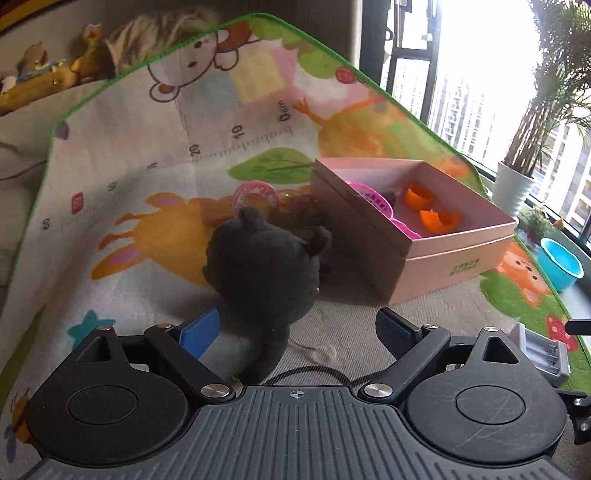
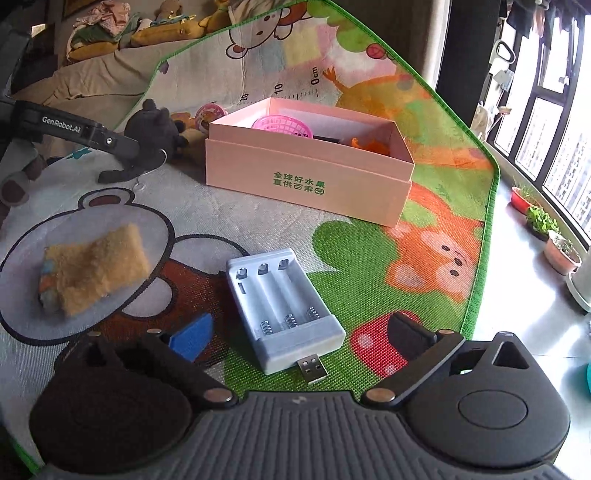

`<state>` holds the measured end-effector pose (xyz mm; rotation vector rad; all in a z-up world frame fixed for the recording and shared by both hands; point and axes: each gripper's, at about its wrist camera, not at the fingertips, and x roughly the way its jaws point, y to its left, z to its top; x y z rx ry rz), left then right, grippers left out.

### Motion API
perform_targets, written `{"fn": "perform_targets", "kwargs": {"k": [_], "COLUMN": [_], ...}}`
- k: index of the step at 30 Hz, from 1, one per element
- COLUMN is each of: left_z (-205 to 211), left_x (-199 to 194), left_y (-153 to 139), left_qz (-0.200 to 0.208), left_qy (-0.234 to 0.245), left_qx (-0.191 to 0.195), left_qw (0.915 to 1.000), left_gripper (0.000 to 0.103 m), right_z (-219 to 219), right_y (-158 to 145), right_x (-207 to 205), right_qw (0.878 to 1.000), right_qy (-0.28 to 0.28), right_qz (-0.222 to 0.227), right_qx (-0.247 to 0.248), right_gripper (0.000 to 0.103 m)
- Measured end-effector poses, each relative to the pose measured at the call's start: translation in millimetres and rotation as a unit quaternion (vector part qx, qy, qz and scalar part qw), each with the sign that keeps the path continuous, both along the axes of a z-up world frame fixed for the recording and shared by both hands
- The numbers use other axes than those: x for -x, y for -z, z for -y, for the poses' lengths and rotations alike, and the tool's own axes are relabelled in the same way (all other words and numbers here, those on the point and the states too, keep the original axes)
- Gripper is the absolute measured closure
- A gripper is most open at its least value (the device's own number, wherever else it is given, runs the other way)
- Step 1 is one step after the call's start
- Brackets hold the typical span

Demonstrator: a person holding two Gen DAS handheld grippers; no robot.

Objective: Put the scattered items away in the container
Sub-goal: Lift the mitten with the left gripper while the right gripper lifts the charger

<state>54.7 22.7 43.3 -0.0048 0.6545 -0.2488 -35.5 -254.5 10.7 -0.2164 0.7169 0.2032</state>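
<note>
A black plush toy (image 1: 264,266) lies on the play mat just left of the pink box (image 1: 458,254). My left gripper (image 1: 297,328) is open, its fingers either side of the plush's lower end, not closed on it. The box holds a pink basket (image 1: 373,201) and orange shell halves (image 1: 430,208). In the right wrist view a white battery charger (image 2: 284,306) lies between the open fingers of my right gripper (image 2: 299,332). The pink box (image 2: 310,184) stands beyond it, the plush (image 2: 151,133) at its left with the left gripper beside it.
A yellow cloth (image 2: 92,269) lies on the mat at the left. A pink round toy (image 1: 255,195) and brown items lie behind the plush. Stuffed toys (image 2: 147,26) line the far edge. Plant pots (image 2: 554,243) and a blue bowl (image 1: 561,266) stand by the window.
</note>
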Motion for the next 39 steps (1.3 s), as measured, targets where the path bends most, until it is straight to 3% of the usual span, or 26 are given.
{"fn": "perform_targets", "kwargs": {"k": [4, 8, 12, 14, 18, 23, 28, 39], "left_z": [1, 27, 62, 77, 88, 83, 80, 59], "left_x": [20, 47, 76, 86, 85, 67, 50, 52], "left_y": [-4, 4, 15, 23, 35, 35, 36, 25], "left_qz": [-0.009, -0.03, -0.026, -0.022, -0.02, -0.016, 0.005, -0.011], "left_qy": [0.052, 0.155, 0.247, 0.265, 0.256, 0.206, 0.147, 0.133], "left_qx": [0.013, 0.008, -0.041, -0.077, -0.12, -0.124, -0.133, -0.078], "left_qw": [0.9985, 0.9875, 0.9679, 0.9609, 0.9591, 0.9706, 0.9802, 0.9879], "left_gripper": [0.005, 0.005, 0.004, 0.004, 0.003, 0.004, 0.004, 0.004], "right_z": [9, 18, 25, 23, 16, 17, 18, 23], "right_y": [-1, -1, -4, -6, -3, -1, 1, -1], "right_x": [1, -9, -12, -9, -8, -21, -29, -42], "right_qw": [0.999, 0.992, 0.995, 0.996, 0.994, 0.988, 0.987, 0.981], "right_qy": [0.016, 0.084, 0.095, 0.081, 0.078, 0.125, 0.138, 0.161], "right_qz": [0.009, 0.032, 0.013, 0.003, -0.005, -0.019, -0.032, -0.042], "right_qx": [0.036, 0.087, 0.013, -0.034, -0.079, -0.085, -0.079, -0.096], "right_gripper": [0.0, 0.0, 0.0, 0.0, 0.0, 0.0, 0.0, 0.0]}}
